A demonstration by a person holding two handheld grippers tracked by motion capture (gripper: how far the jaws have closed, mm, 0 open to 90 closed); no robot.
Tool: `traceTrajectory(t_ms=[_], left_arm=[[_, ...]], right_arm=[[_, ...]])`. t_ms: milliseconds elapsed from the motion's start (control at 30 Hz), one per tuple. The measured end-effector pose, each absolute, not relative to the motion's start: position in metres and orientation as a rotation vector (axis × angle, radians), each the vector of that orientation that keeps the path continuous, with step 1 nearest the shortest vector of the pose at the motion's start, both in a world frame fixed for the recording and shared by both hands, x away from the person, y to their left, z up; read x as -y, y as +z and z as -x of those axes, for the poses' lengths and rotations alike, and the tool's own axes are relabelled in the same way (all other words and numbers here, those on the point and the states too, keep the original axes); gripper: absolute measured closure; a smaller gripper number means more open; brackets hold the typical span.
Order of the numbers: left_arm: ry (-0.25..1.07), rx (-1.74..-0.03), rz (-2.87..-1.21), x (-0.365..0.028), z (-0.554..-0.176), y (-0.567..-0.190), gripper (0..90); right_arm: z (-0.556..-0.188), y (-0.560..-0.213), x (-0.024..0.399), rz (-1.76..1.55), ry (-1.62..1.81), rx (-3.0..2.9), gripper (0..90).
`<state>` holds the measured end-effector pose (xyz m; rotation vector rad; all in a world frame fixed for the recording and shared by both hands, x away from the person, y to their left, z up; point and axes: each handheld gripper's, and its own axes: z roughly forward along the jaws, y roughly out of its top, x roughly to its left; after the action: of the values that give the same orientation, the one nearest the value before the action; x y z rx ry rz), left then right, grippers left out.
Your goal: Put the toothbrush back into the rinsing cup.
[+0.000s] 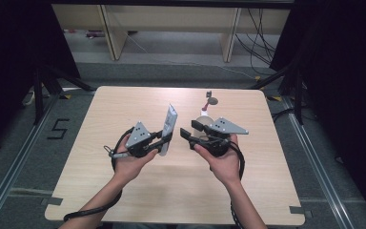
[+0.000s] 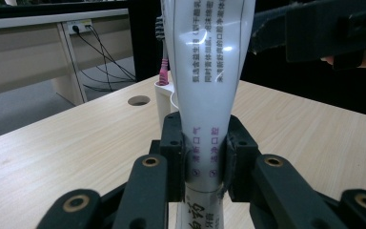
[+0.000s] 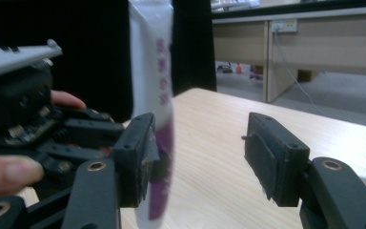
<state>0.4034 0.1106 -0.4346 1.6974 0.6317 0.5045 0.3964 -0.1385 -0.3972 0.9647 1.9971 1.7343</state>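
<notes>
- Light wood-grain worktop [image 1: 124,186] with rounded corners, mid-frame in the high view, on grey floor with metal rails at lower left and lower right.
- Black "5" [image 1: 58,129] marked on the floor at left centre of the high view.
- Pale cabinets or desks [image 1: 171,24] along the top edge, loose black cables [image 1: 259,43] at upper right, dark curtains down both sides.
- Round hole [image 2: 138,100] in the worktop, upper left of centre in the left gripper view; wall socket with plugs at top left there.
- White cup [image 1: 203,118] with a pink-handled item standing in it, just above centre in the high view, behind the right claw.
- White tube [image 1: 168,128] upright at centre of the high view, off the worktop, between both hands.
- Left claw [image 2: 205,160] pinching the white tube near its lower end, pads pressed against both sides.
- Right claw [image 3: 200,157] spread wide, pads off the tube; tube just beside its left pad in the right gripper view, contact impossible to tell.
- Purple and black Chinese print down the tube; characters small, no brand name legible.
- Right gripper view: purple characters on the tube blurred.
</notes>
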Motion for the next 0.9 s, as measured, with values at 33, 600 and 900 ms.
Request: traceTrajectory(t_ms=[33, 600, 900], left_arm=[[0.506, -0.629, -1.697, -0.110, -0.403, -0.435, 74.0], [0.511, -0.633, -1.684, -0.095, -0.403, -0.436, 73.9], [0.524, -0.626, -1.688, -0.089, -0.401, -0.436, 73.8]], right_arm=[[-0.396, -0.397, 0.137, -0.959, 1.752, -1.994, 44.1], [-0.400, -0.392, 0.106, -0.892, 1.745, -1.968, 49.7], [-0.403, -0.395, 0.103, -0.940, 1.733, -1.942, 58.4]])
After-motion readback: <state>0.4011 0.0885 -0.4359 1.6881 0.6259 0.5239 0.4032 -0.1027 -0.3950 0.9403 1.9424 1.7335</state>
